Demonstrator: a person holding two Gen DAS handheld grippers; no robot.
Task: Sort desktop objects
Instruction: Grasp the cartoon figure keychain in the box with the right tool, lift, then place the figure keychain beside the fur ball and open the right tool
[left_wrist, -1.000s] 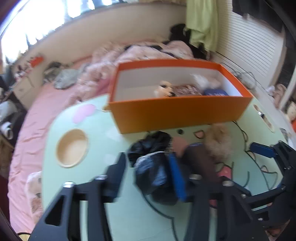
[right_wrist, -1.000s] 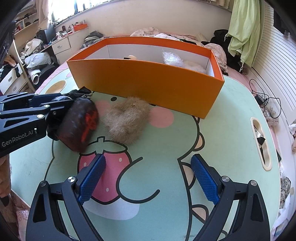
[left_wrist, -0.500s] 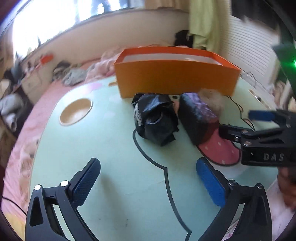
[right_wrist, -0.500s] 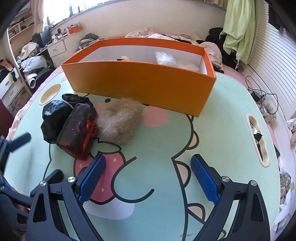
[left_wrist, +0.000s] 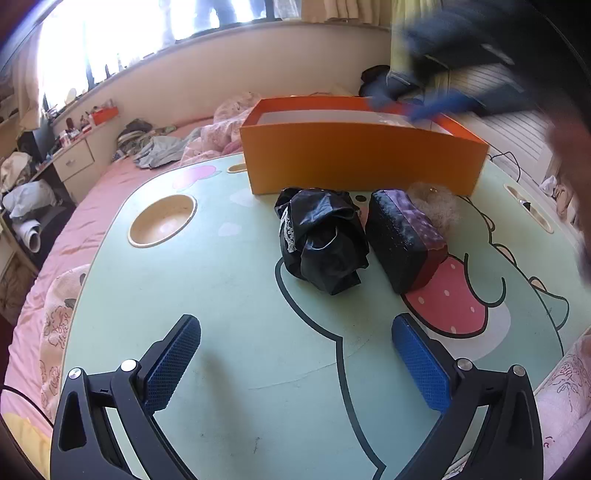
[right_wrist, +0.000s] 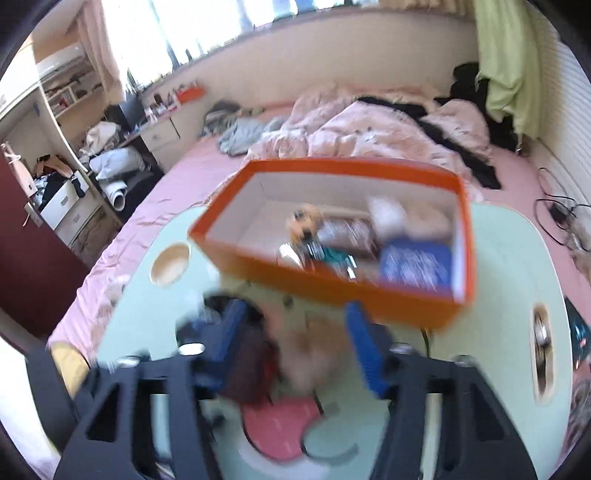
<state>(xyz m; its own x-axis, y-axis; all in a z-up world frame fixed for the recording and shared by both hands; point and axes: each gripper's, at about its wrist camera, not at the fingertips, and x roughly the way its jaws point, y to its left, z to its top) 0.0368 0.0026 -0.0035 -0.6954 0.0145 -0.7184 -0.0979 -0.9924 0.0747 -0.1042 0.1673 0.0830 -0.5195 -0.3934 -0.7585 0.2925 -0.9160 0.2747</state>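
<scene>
On the green cartoon table (left_wrist: 221, 295) lie a crumpled black plastic bag (left_wrist: 323, 240), a dark pouch (left_wrist: 402, 240) and a fluffy beige ball (left_wrist: 436, 203), all in front of the orange box (left_wrist: 362, 162). My left gripper (left_wrist: 295, 362) stands wide open and empty, short of the bag. My right gripper (right_wrist: 295, 343) is raised and blurred, its jaws closing with nothing pressed between them. The ball (right_wrist: 314, 350) and pouch (right_wrist: 251, 369) show below it on the table. In the left wrist view the right gripper (left_wrist: 417, 107) hovers over the box's far rim.
The orange box (right_wrist: 332, 295) holds a small doll (right_wrist: 303, 225), a blue packet (right_wrist: 417, 266) and a clear bag (right_wrist: 388, 214). The table has a round cup recess (left_wrist: 162, 221) and a slot (left_wrist: 532, 206). A pink bed surrounds it. A blurred hand (left_wrist: 569, 155) is at the right.
The left gripper let go of the pouch, opened wide and drew back, then held still. The right gripper rose and swung toward the orange box, its jaws narrowing.
</scene>
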